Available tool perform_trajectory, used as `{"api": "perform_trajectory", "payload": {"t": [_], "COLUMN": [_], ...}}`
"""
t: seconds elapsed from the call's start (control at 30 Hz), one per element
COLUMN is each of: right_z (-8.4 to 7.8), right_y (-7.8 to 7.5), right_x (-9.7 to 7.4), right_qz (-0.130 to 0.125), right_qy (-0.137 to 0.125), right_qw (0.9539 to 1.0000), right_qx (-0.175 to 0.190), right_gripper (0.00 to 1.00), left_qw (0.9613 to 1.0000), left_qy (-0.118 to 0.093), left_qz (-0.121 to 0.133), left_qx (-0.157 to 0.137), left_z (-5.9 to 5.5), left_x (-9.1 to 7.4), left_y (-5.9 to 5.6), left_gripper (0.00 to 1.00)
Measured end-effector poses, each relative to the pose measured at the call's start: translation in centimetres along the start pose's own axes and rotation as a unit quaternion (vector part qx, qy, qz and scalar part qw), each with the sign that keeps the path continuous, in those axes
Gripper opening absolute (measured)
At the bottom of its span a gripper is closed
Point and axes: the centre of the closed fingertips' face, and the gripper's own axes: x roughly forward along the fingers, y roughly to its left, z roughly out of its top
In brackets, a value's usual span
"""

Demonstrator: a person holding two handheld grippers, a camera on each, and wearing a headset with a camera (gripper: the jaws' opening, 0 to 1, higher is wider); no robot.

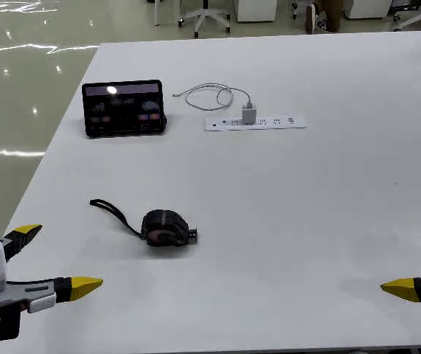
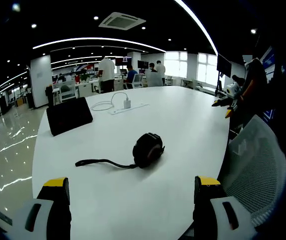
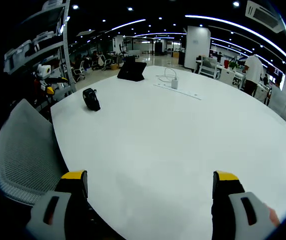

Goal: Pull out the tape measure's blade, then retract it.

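A black tape measure [image 1: 167, 228] lies on the white table [image 1: 284, 192], its wrist strap [image 1: 110, 212] trailing to the left. The same tape measure [image 2: 148, 149] lies ahead of the left gripper's jaws, and the tape measure [image 3: 90, 98] looks small and far to the left in the right gripper view. My left gripper [image 1: 57, 258] is open at the table's near left corner, left of the tape measure, yellow tips apart. My right gripper [image 1: 416, 258] is open at the near right edge, far from the tape. Neither holds anything.
A dark tablet [image 1: 123, 108] stands on its stand at the back left. A white power strip [image 1: 254, 122] with a charger and coiled cable [image 1: 210, 96] lies behind the tape. A grey mesh chair [image 3: 25, 150] sits beside the table edge. Glossy floor lies to the left.
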Motion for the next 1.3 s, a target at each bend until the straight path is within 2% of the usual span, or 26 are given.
{"api": "perform_trajectory", "payload": {"t": [0.07,0.27,0.37,0.57,0.63,0.7,0.73,0.77,0.83,0.9,0.93,1.0,1.07,1.13,1.27,1.3], "right_z": [0.1,0.3,0.7,1.0,1.4,1.4,1.5,1.6,1.7,2.0,2.1,2.2,2.5,2.7,3.2,3.4], "right_y": [0.0,0.1,0.1,0.0,0.0,0.1,0.1,0.1,0.3,0.3,0.4,0.3,0.4,0.6,0.9,1.1], "right_x": [0.0,0.0,0.0,0.1,0.2,0.2,0.4,0.5,0.7,1.0,1.1,1.5,1.8,2.1,2.6,2.8], "right_qz": [0.000,0.003,0.004,0.005,0.008,0.011,0.011,0.011,0.013,0.014,0.016,0.017,0.021,0.025,0.034,0.036], "right_qy": [-0.001,-0.008,-0.017,-0.019,-0.030,-0.027,-0.028,-0.028,-0.027,-0.028,-0.027,-0.024,-0.023,-0.023,-0.022,-0.022], "right_qw": [1.0000,1.0000,0.9998,0.9997,0.9994,0.9994,0.9994,0.9994,0.9993,0.9992,0.9992,0.9993,0.9992,0.9990,0.9986,0.9985], "right_qx": [-0.001,-0.004,-0.008,-0.012,-0.015,-0.016,-0.018,-0.019,-0.021,-0.024,-0.022,-0.022,-0.026,-0.030,-0.034,-0.035], "right_gripper": [1.00,1.00,1.00,1.00,0.99,0.94,0.95,0.95,0.96,0.97,0.97,0.98,0.99,1.00,1.00,1.00], "left_qw": [1.0000,0.9999,0.9999,0.9998,0.9998,0.9997,0.9992,0.9990,0.9986,0.9985,0.9983,0.9980,0.9975,0.9969,0.9948,0.9940], "left_qy": [0.006,0.009,0.010,0.014,0.014,-0.003,-0.018,-0.021,-0.014,0.008,0.016,0.021,0.011,0.023,0.023,0.028], "left_qz": [0.001,-0.008,-0.003,-0.011,-0.014,-0.017,-0.027,-0.032,-0.045,-0.051,-0.049,-0.056,-0.062,-0.069,-0.086,-0.093], "left_qx": [0.001,0.001,0.008,0.006,0.003,0.015,0.024,0.024,0.026,0.021,0.029,0.020,0.030,0.028,0.049,0.052], "left_z": [-0.2,-0.2,-0.2,0.0,0.0,0.5,1.1,1.2,1.1,0.6,0.5,0.5,1.0,0.9,1.3,1.3], "left_x": [0.1,0.5,0.7,1.5,1.8,2.2,2.4,2.6,3.0,3.5,3.7,4.1,4.5,4.8,5.3,5.5], "left_y": [0.1,-0.4,-0.1,-0.3,-0.4,-0.4,-0.8,-1.0,-1.4,-1.5,-1.4,-1.6,-1.8,-2.0,-2.4,-2.6], "left_gripper": [1.00,1.00,1.00,1.00,1.00,1.00,1.00,1.00,1.00,1.00,1.00,1.00,1.00,1.00,1.00,1.00]}}
